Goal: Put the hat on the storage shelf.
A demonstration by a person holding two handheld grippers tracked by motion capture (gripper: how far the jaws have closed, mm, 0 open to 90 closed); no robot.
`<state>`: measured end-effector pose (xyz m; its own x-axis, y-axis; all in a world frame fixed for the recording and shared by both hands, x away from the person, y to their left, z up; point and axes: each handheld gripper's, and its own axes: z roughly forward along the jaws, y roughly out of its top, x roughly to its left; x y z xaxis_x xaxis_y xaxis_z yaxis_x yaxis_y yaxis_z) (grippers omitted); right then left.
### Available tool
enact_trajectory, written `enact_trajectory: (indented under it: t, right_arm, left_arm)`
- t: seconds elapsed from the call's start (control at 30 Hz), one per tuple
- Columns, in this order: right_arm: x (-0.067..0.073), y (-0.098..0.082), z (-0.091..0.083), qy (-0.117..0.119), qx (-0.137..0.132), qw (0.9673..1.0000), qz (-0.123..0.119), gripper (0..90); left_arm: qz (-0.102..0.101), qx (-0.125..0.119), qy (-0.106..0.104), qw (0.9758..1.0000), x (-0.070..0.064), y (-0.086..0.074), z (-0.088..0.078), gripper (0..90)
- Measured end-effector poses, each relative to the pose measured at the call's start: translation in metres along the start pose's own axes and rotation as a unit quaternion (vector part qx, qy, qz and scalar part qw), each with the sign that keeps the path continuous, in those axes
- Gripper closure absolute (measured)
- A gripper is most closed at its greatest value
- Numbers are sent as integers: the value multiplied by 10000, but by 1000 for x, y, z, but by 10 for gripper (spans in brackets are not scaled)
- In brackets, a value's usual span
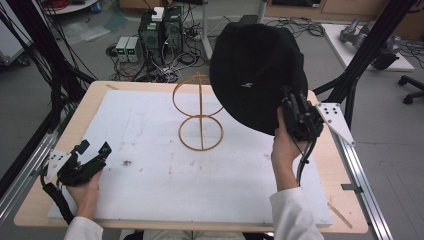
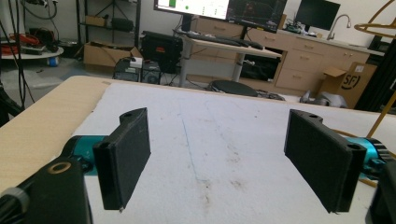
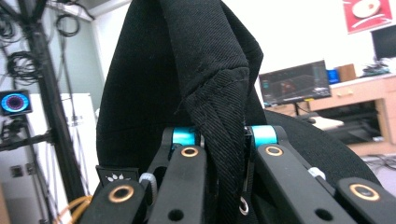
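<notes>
A black hat [image 1: 255, 75] hangs in the air over the table's far right, its brim pinched by my right gripper [image 1: 295, 111], which is shut on it. In the right gripper view the black fabric [image 3: 219, 112] runs up between the two jaws. An orange wire stand [image 1: 199, 112] with two rings on a post sits at the centre of the white mat, just left of the hat. My left gripper [image 1: 92, 149] rests low at the near left edge, open, with nothing between its pads [image 2: 126, 156].
The white mat [image 1: 165, 170] covers most of the wooden table [image 1: 80, 117]. Black frame poles [image 1: 360, 55] rise at the right and left sides. Computers and cables [image 1: 160, 35] lie on the floor beyond the far edge.
</notes>
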<state>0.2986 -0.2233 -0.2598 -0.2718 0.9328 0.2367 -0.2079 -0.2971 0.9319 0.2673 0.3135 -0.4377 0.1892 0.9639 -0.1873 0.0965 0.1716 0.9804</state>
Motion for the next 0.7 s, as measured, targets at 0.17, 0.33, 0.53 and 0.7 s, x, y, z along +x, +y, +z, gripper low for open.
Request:
enact_trajectory:
  t: [0.17, 0.33, 0.53, 0.7]
  right_arm:
    - [23, 0, 11, 215, 58, 9997, -25, 878]
    - [49, -3, 24, 438, 116, 9990, 54, 878]
    - [76, -9, 37, 647, 166, 9977, 146, 879]
    - [84, -17, 48, 658, 316, 9972, 155, 878]
  left_arm:
    - [-29, -30, 40, 10000, 3, 1, -1, 227]
    - [-55, -51, 74, 9999, 5, 1, -2, 227]
    - [-53, -58, 92, 9999, 7, 2, -3, 227]
    - [-66, -71, 96, 9999, 8, 2, -4, 227]
